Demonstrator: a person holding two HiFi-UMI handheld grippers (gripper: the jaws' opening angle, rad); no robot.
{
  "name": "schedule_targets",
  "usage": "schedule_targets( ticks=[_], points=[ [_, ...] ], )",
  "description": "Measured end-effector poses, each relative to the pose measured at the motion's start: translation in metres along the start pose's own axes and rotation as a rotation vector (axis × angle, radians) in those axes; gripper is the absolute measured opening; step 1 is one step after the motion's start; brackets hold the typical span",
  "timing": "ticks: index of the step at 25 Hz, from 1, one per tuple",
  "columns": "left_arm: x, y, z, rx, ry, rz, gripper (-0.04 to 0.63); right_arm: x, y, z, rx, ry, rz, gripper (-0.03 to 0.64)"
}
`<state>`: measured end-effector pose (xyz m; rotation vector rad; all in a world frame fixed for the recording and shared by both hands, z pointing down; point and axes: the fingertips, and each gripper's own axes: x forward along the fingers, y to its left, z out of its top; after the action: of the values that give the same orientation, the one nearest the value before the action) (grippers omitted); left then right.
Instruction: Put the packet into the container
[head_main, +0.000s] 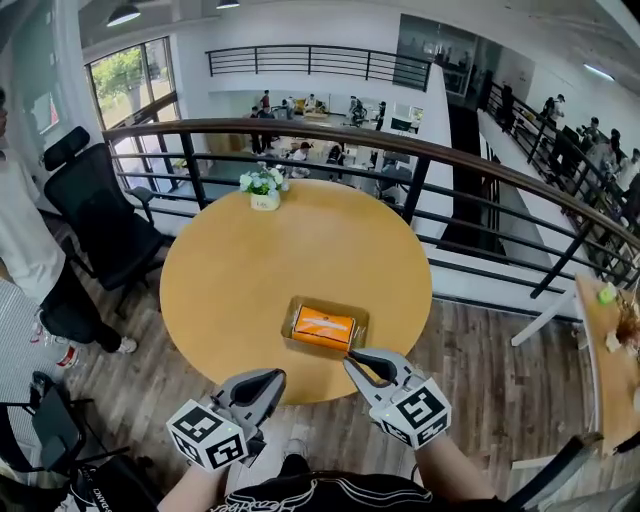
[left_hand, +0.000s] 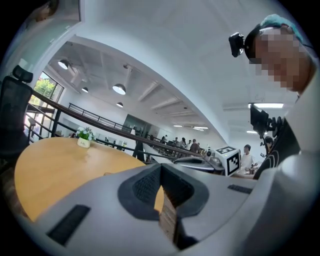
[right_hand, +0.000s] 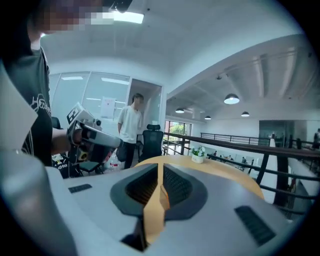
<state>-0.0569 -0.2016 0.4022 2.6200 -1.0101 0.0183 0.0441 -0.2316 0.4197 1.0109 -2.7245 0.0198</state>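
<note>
Up front, a grey left gripper (head_main: 276, 377) and a grey right gripper (head_main: 351, 358), each carrying a marker cube, both with jaws pressed together on nothing, held at the near edge of a round light-wood table (head_main: 230, 290). Just beyond the right gripper's tip, a flat orange packet (head_main: 323, 327) lying inside a shallow tan open-topped container (head_main: 288, 330), clear of both grippers. Farther back, a small white pot of white flowers (head_main: 264, 190) at the table's far edge, a black office chair (head_main: 95, 215) off to the left, then a dark curved railing (head_main: 400, 145) above a lower floor.
</note>
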Motion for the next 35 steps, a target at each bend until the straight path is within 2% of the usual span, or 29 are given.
schedule_targets(
  ticks=[5,12,21,35],
  points=[
    [-0.008,-0.041,-0.013,0.030,-0.010,-0.020,0.006,-0.048,0.028,0.000,0.042,-0.067,0.024,0.006],
    [-0.020,-0.096,-0.039,0.049,-0.008,-0.034,0.006,-0.104,0.056,-0.018,0.148,-0.110,0.053,0.006],
    [-0.025,-0.125,-0.058,0.052,-0.009,-0.034,0.006,-0.128,0.078,-0.033,0.234,-0.111,0.112,0.006],
    [-0.020,-0.145,-0.066,0.078,0.022,-0.031,0.006,-0.142,0.085,-0.041,0.197,-0.101,0.123,0.005]
  ],
)
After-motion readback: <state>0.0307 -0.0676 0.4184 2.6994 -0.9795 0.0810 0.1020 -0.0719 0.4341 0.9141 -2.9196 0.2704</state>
